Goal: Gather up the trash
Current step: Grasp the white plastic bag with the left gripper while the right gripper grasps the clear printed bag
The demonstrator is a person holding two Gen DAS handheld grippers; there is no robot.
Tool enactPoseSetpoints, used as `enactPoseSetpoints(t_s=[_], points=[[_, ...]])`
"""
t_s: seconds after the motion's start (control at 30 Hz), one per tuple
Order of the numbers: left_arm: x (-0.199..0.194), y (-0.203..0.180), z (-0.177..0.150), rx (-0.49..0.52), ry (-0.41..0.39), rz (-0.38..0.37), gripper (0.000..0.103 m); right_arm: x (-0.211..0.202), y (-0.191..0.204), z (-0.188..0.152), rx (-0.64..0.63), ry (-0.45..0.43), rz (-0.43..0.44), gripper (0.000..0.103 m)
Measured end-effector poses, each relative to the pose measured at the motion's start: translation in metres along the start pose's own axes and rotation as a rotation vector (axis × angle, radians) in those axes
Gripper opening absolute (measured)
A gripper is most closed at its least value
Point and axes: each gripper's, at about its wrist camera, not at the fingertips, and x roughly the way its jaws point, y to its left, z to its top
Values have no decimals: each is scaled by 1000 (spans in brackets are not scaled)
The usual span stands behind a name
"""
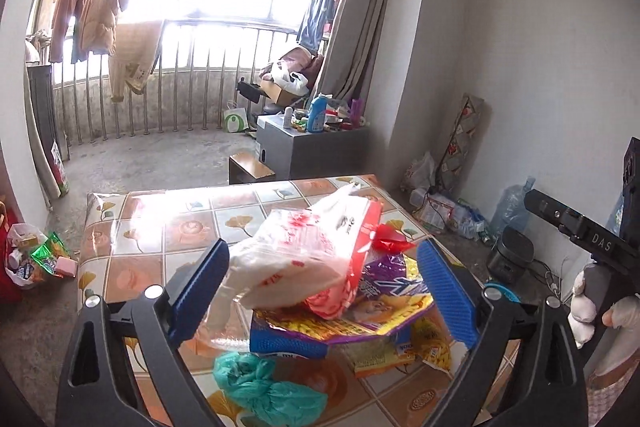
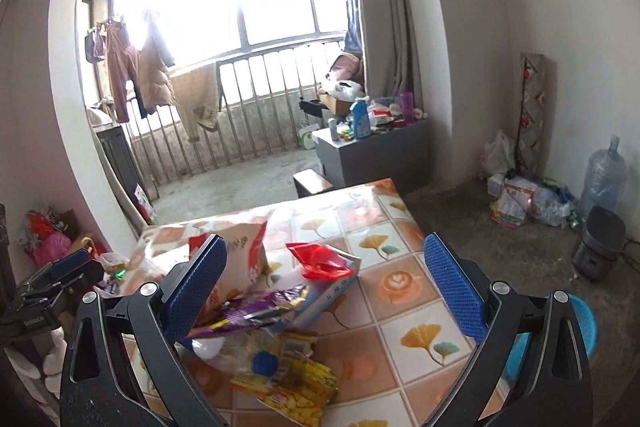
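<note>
On the floor at far left, one bag of rubbish (image 1: 30, 259) spills snack packets. The table (image 1: 132, 223), covered with a tile-patterned cloth, carries the trash pile. Nearest on its left lies one crumpled green plastic bag (image 1: 268, 387). The left gripper (image 1: 324, 291) hovers with its two blue pads spread wide, holding nothing, around the pile's top. Between them lies one white-and-red wrapper (image 1: 304, 259), resting on one purple snack bag (image 1: 384, 311) and one blue packet (image 1: 288, 345). One red crumpled wrapper (image 1: 390, 241) sits just behind, and one yellow snack bag (image 1: 400, 353) pokes out at the near right.

The right gripper (image 2: 326, 287) is also spread wide and empty, above the same pile, with the yellow snack bag (image 2: 292, 393) nearest it. One blue basket (image 2: 576, 331) stands on the floor at the table's right. Against the far right wall stand one water jug (image 2: 604, 175) and one dark cooker (image 2: 598, 243).
</note>
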Motion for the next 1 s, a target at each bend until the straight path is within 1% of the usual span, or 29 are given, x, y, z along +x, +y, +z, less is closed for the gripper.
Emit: enactPoseSetpoints(t_s=[0.07,0.13,0.17,0.2,0.27,0.37,0.4,0.47,0.5,0.53,0.57,0.6,0.63,0.67,0.73,0.77,0.83,0.87,0.9,0.93,1.0], points=[[5,19,10,-55,9,-20,86,14,10,8,32,15,73,93],[13,38,20,-122,33,-59,82,32,21,14,66,51,146,92],[20,47,25,-155,57,-77,82,42,27,16,81,75,176,91],[29,55,28,-186,86,-93,79,53,33,17,92,101,206,91],[51,72,34,-250,162,-139,76,73,46,16,99,159,253,90],[90,88,34,-327,296,-184,67,95,62,12,98,240,288,87],[102,93,31,-344,339,-183,62,98,63,8,95,262,290,86],[126,100,28,-364,427,-221,58,102,64,1,91,307,291,83],[137,101,23,-379,467,-224,53,105,64,-2,92,332,289,80],[145,103,19,-384,492,-224,50,109,65,-5,94,354,287,77],[151,102,16,-372,506,-226,48,109,67,-7,96,373,287,75],[154,101,15,-359,517,-220,42,111,67,-8,99,391,284,72],[157,100,13,-351,526,-215,38,113,67,-7,103,405,280,69],[161,100,12,-346,530,-220,36,114,66,-8,107,417,276,66],[163,99,11,-339,526,-223,24,116,67,-9,114,431,267,56],[163,99,11,-337,523,-222,23,116,66,-9,118,437,266,52],[161,100,13,-339,511,-222,13,114,66,-10,120,443,260,39],[160,100,15,-335,503,-223,11,113,65,-10,120,446,260,34],[159,99,16,-330,494,-224,10,112,65,-10,119,447,260,27],[157,98,18,-323,487,-229,8,111,66,-11,117,445,256,24],[153,97,21,-313,465,-235,7,108,65,-11,111,434,243,21]])
